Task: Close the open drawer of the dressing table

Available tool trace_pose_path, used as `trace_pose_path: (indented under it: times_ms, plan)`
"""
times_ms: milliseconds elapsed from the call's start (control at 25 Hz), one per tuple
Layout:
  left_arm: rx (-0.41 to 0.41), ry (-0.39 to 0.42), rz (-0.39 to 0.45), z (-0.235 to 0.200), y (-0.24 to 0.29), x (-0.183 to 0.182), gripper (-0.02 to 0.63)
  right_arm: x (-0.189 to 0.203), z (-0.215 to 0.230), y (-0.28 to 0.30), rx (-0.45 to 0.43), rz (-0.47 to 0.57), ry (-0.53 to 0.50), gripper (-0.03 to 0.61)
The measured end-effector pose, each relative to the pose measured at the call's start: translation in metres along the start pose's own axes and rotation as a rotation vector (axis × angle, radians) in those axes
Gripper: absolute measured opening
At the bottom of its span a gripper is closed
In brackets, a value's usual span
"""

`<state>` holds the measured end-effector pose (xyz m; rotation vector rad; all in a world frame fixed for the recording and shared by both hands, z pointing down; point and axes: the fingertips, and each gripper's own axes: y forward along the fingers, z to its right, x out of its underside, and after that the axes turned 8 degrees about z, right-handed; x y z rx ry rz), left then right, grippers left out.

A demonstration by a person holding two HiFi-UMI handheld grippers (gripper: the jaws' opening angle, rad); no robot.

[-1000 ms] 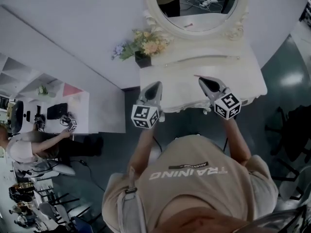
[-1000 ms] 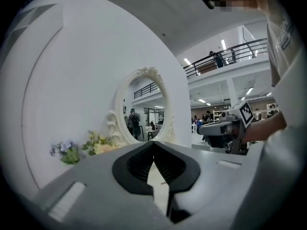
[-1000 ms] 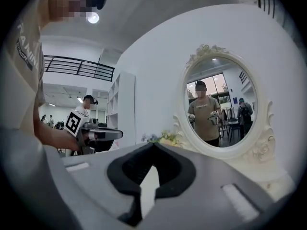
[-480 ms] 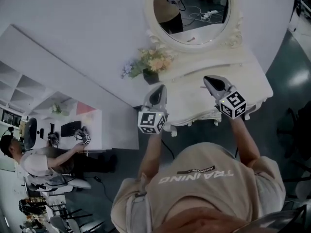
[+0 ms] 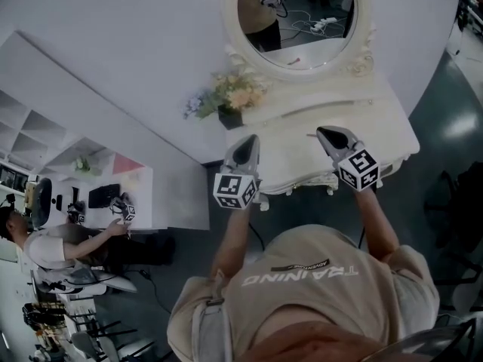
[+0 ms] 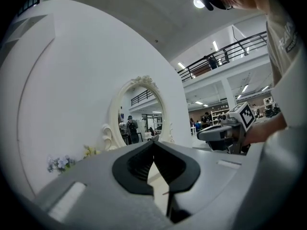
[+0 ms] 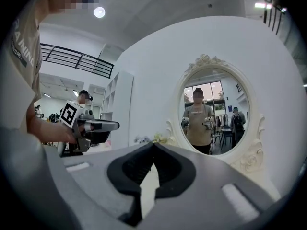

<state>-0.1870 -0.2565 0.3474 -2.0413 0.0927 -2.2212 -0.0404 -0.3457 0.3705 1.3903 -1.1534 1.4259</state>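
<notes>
dressing table: white, against the wall, right in front of us; we cannot see its drawer.
left gripper: ours, over the tabletop's front left part, jaws together, holding nothing.
right gripper: ours, over the tabletop, jaws together, holding nothing.

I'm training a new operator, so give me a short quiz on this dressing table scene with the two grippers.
1. True or false: the left gripper holds something between its jaws.
2. In the head view, the flowers stand at which end of the dressing table? A left, B right, C middle.
3. Fill in: the oval-framed thing behind the tabletop is a ____.
Key: 1 false; 2 A; 3 mirror.
</notes>
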Motion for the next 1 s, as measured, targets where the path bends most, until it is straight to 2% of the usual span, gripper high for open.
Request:
trace_pose_path:
  times_ms: [280, 400, 520, 640, 800, 1000]
  plan:
    - [0.024, 0.007, -0.089, 0.003, -0.01, 0.029, 0.006, 0.033, -0.005, -0.003, 0.0, -0.06, 0.067, 0.002]
    - [0.025, -0.018, -0.089, 0.009, -0.009, 0.044, 0.006, 0.044, -0.007, -0.007, -0.012, -0.075, 0.08, 0.002]
    - [0.052, -0.007, -0.087, 0.011, -0.004, 0.052, 0.006, 0.049, -0.009, -0.002, -0.021, -0.096, 0.043, 0.002]
    - [0.047, -0.001, -0.073, 0.004, -0.001, 0.054, 0.006, 0.047, -0.007, 0.01, -0.022, -0.106, 0.007, 0.002]
    - [0.04, -0.029, -0.074, -0.001, -0.001, 0.063, 0.006, 0.047, -0.007, 0.015, -0.012, -0.094, 0.026, 0.002]
    - [0.061, -0.009, -0.084, -0.006, 0.01, 0.062, 0.006, 0.05, -0.006, 0.016, -0.014, -0.111, 0.041, 0.002]
